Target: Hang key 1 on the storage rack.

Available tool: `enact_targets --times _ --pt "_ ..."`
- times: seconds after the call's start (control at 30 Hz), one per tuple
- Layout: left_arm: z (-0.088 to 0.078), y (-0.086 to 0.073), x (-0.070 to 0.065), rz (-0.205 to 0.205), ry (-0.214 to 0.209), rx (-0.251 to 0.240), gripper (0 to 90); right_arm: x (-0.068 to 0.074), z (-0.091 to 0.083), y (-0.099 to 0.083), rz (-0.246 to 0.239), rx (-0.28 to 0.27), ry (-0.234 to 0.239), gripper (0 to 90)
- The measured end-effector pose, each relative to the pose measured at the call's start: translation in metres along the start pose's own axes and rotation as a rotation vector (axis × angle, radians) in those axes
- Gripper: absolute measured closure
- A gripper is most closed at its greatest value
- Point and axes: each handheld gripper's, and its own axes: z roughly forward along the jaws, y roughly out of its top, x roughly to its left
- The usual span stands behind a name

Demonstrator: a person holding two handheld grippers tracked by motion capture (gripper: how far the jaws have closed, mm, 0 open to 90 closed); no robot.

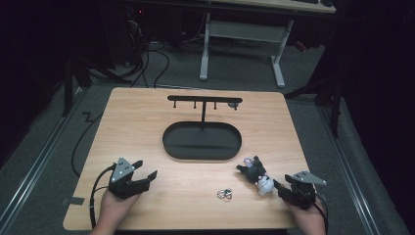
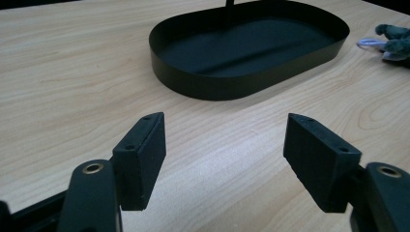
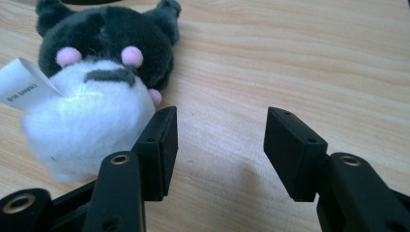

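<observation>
Plush black-and-white stuffed toy point(image 3: 92, 92) lies on wooden table point(image 1: 195, 196), just off left jaw of right gripper point(image 3: 217, 145), outside gap. Jaws spread, nothing between. Left gripper point(image 2: 225, 159) spread too, well apart.

A small black-and-white plush toy with pink spots and a white fabric tag point(image 1: 258, 176) point(image 3: 92, 92) lies on its side on the light wooden table point(image 1: 195, 137), near the front right edge, nothing gripping it.

1. Left gripper point(image 1: 147, 176): low in the hand point(image 1: 113, 208), jaws spread wide, nothing between them.
2. Right gripper point(image 1: 278, 185): low in the hand point(image 1: 307, 218), jaws parted, gap bare.
</observation>
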Motion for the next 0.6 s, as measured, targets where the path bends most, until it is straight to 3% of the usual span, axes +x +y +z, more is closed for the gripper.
enact_targets --times 0.1,0.37,0.47,0.57,0.6 --pt "0.006 0.000 -0.001 0.004 -0.022 0.020 31.7 0.000 0.000 0.000 0.004 0.032 -0.010 43.7" --pt "0.012 -0.002 -0.002 0.033 -0.034 0.047 31.8 -0.005 -0.003 0.005 0.020 0.154 -0.004 40.6" --pt "0.011 -0.004 -0.004 0.048 -0.050 0.068 31.8 -0.006 -0.004 0.010 0.004 0.197 -0.011 40.0" --pt "0.009 -0.004 -0.005 0.049 -0.054 0.064 32.0 -0.003 -0.003 0.016 -0.022 0.265 -0.010 37.9" --pt "0.008 -0.004 -0.004 0.049 -0.052 0.061 32.0 -0.003 -0.003 0.016 -0.022 0.265 -0.010 37.9"
